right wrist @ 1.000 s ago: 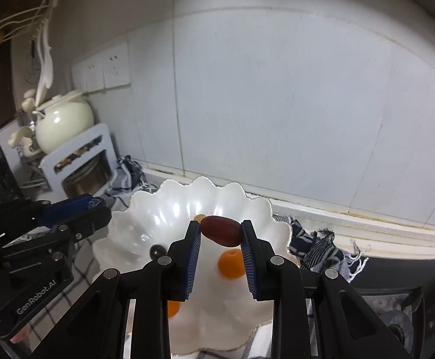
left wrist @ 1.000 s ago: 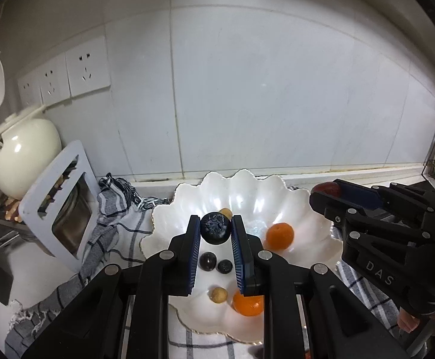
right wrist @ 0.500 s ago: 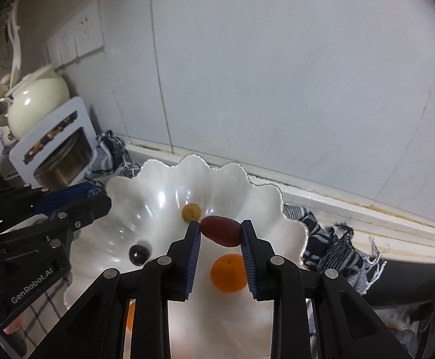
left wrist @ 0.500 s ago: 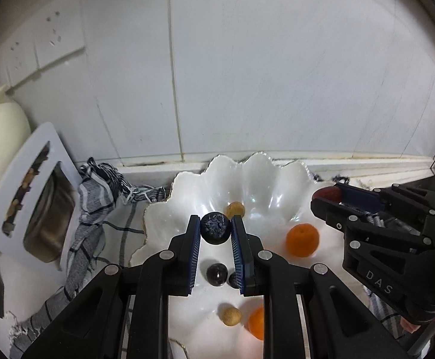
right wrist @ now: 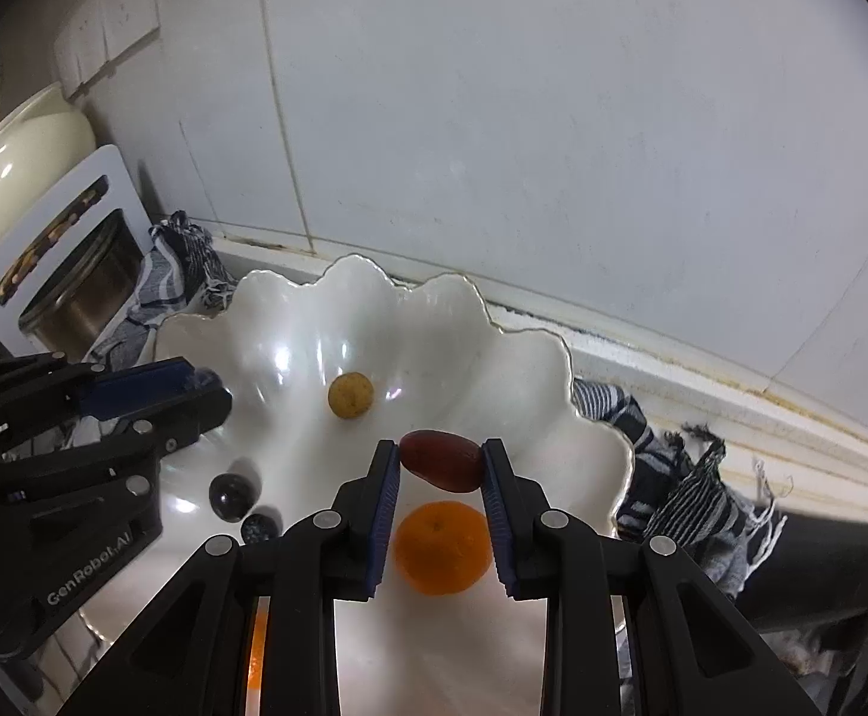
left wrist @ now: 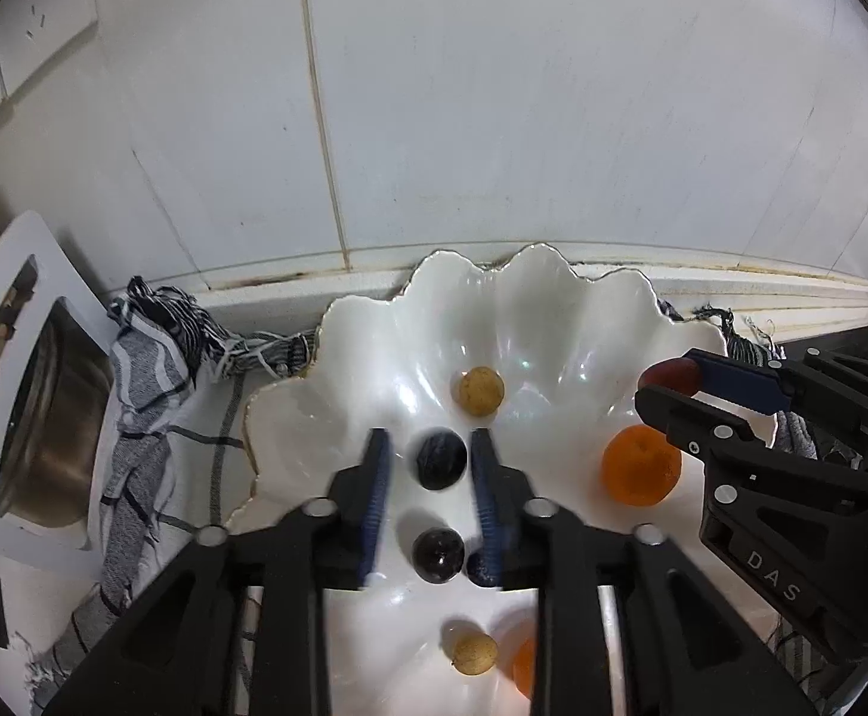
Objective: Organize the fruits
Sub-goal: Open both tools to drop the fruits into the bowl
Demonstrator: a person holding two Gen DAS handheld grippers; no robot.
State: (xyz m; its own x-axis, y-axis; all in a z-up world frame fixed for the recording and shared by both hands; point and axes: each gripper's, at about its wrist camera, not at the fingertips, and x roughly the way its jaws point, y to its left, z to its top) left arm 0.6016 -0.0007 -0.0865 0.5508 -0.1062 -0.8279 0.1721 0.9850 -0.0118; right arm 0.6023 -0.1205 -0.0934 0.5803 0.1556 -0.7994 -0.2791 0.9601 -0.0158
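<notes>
Gripping a red date [right wrist: 441,459] between its fingers, the right gripper [right wrist: 441,468] hovers above the scalloped white bowl [right wrist: 493,322], over an orange [right wrist: 441,548]. The left gripper [left wrist: 428,468] has spread fingers, a dark plum [left wrist: 439,458] loose between them. Releasing low, clear of the orange, should prevent rolling.

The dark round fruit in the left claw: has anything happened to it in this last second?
Yes. The left gripper has opened and let the dark fruit go over the white bowl. The right gripper still clamps its reddish-brown fruit.
</notes>
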